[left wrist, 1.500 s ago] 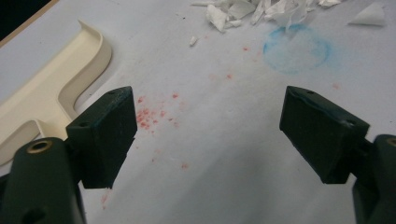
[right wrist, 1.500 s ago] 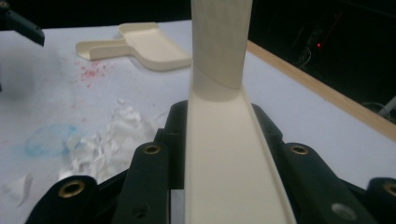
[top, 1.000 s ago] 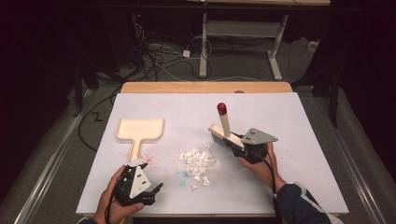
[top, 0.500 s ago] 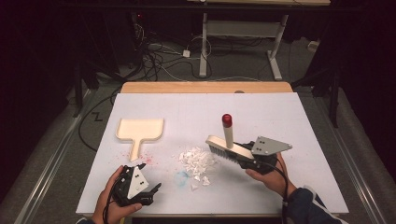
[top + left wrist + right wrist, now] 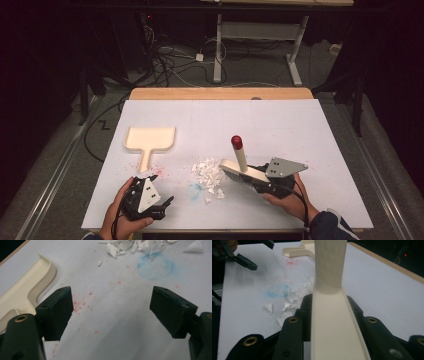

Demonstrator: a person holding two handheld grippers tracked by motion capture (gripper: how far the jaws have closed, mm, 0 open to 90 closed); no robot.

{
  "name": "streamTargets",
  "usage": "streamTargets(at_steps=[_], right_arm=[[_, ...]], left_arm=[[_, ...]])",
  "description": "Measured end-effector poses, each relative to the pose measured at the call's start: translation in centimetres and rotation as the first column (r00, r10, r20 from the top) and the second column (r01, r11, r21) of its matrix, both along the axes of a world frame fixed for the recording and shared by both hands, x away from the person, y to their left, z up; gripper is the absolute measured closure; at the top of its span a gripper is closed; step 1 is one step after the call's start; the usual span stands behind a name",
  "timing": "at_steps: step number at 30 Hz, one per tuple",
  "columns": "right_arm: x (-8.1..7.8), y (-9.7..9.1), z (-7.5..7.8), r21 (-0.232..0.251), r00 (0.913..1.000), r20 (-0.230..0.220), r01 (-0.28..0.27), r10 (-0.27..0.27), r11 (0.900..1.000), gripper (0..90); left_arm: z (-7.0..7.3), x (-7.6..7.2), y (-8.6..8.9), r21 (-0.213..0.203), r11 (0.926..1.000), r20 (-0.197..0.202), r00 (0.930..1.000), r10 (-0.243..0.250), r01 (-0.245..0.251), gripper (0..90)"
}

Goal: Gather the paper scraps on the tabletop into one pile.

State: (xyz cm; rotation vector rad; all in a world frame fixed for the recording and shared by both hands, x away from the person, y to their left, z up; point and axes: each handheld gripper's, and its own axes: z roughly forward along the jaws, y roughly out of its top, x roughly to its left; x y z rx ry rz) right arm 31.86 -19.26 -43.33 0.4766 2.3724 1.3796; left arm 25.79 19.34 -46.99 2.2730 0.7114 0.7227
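Brush held beside the paper scraps

The brush (image 5: 243,170) (red-capped handle tilted up) is clamped in the jaws of the right gripper (image 5: 260,180), just at 3 o'clock of the paper scraps (image 5: 209,173) on the desk (image 5: 280,125). The left gripper (image 5: 167,202) is held with jaws apart at 7 o'clock, near the dustpan (image 5: 149,140).

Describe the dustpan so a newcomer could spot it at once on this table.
Start at the white table and look to its left half. The dustpan lies flat there, beyond the left gripper and left of the paper scraps. It alone is a cream tray with a short handle.
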Motion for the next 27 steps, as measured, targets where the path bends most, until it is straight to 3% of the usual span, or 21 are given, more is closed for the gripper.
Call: streamTargets(at_steps=[5, 7, 11, 16, 20, 23, 27], right_arm=[[-1.3, -0.6, 1.8, 0.032, 0.9993, 0.035, -0.014, 0.012, 0.9994, 67.8], [-1.9, -1.1, 2.7, 0.078, 0.9986, 0.042, -0.035, 0.032, 0.9964, 67.7], [-3.3, -0.8, 3.3, 0.146, 0.9943, 0.013, -0.106, 0.106, 0.9835, 67.7], [-4.3, 1.6, 1.4, 0.122, 0.9761, -0.041, -0.207, 0.214, 0.9706, 67.8], [-4.3, 3.2, -0.2, 0.093, 0.9645, -0.083, -0.243, 0.251, 0.9655, 67.8], [-4.1, 3.7, -0.9, 0.057, 0.9653, -0.089, -0.241, 0.246, 0.9688, 67.8], [-3.0, 3.1, -1.2, 0.041, 0.9821, -0.067, -0.173, 0.176, 0.9840, 67.9]], left_arm=[[0.0, 0.0, 0.1, 0.000, 1.0000, 0.001, 1.0000, 0.002, -0.002, 18.0], [0.1, -0.1, 0.2, -0.003, 1.0000, 0.004, 1.0000, 0.004, -0.004, 18.0], [0.1, -0.1, 0.2, -0.004, 1.0000, 0.004, 1.0000, 0.008, -0.008, 17.9], [0.1, -0.1, 0.2, -0.007, 1.0000, 0.008, 0.9999, 0.007, -0.007, 18.0], [0.1, 0.0, 0.2, -0.010, 0.9999, 0.007, 1.0000, 0.007, -0.007, 18.0], [0.1, -0.1, 0.2, -0.010, 0.9999, 0.009, 0.9999, 0.006, -0.006, 18.0], [0.1, 0.0, 0.2, -0.010, 0.9999, 0.007, 1.0000, 0.005, -0.005, 18.0]])
